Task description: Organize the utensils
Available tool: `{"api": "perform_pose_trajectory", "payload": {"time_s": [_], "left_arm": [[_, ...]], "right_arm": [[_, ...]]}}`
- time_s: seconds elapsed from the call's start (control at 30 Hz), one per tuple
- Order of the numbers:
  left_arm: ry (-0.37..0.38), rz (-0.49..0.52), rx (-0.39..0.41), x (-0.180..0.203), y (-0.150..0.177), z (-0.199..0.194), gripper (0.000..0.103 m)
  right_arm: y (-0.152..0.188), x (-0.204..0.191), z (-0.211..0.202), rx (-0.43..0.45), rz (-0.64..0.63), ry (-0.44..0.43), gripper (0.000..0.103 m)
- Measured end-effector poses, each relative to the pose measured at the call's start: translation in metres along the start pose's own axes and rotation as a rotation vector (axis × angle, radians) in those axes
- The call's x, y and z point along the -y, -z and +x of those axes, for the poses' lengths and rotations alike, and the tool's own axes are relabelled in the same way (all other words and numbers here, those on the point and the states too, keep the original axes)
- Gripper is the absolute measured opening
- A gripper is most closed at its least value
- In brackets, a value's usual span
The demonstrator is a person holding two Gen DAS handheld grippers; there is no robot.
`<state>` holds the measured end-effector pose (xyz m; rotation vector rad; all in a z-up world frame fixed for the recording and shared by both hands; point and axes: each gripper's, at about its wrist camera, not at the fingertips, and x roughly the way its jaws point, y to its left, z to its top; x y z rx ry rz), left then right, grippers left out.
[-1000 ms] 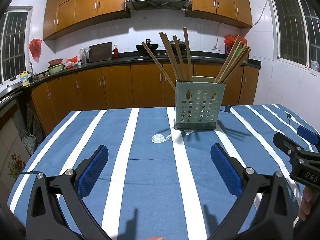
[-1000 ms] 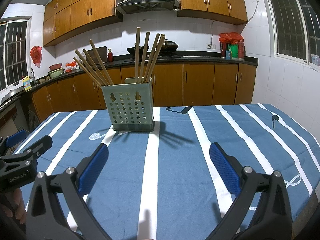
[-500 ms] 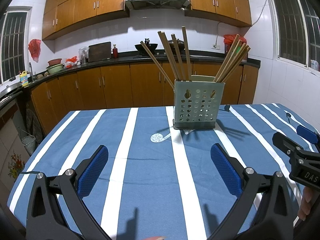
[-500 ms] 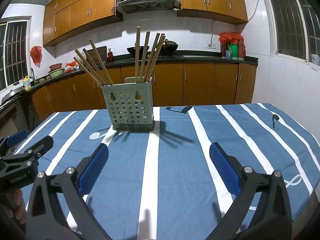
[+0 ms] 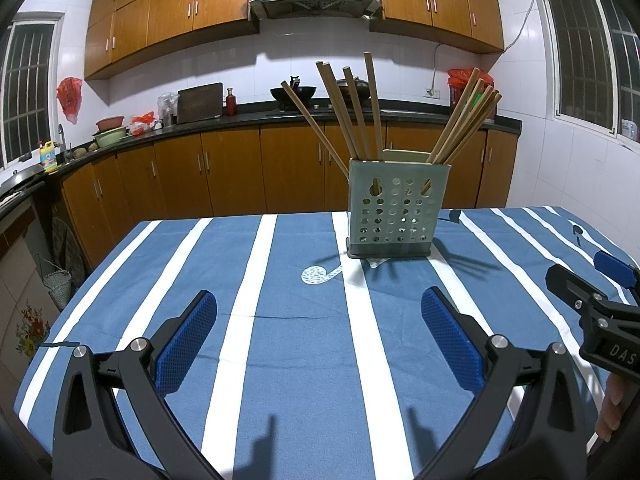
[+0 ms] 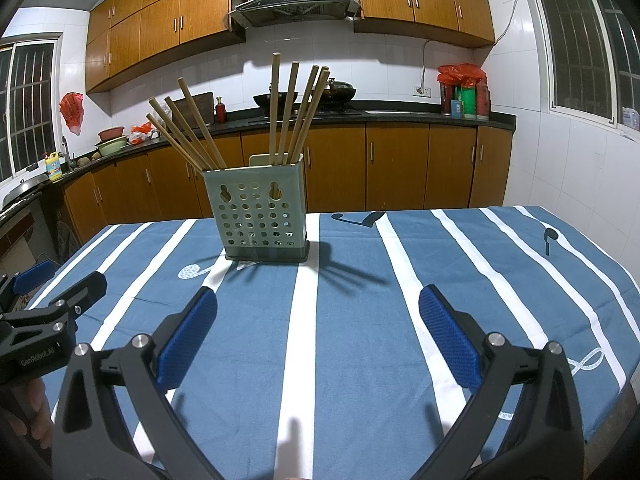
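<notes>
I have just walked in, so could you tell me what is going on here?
A person holds a gripper in each hand above a blue striped tablecloth. The left gripper and right gripper are both open and empty. The chopsticks stand in two bunches in a perforated green holder, which neither gripper touches.

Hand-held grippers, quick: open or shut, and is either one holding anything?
Left hand-held gripper: open, holding nothing, above the striped tablecloth.
Right hand-held gripper: open, holding nothing; chopsticks all sit in the holder.
</notes>
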<state>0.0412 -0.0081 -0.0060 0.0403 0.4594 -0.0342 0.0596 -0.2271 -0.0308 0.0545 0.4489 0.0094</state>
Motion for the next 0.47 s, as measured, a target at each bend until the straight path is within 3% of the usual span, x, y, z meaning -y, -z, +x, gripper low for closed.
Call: {"api": "perform_pose_trajectory", "payload": {"time_s": [0.47], "left_arm": [[0.003, -0.012, -0.006, -0.010, 0.005, 0.001, 0.101]], "right_arm": [[0.000, 0.000, -0.001, 0.001, 0.001, 0.000, 0.099]]}}
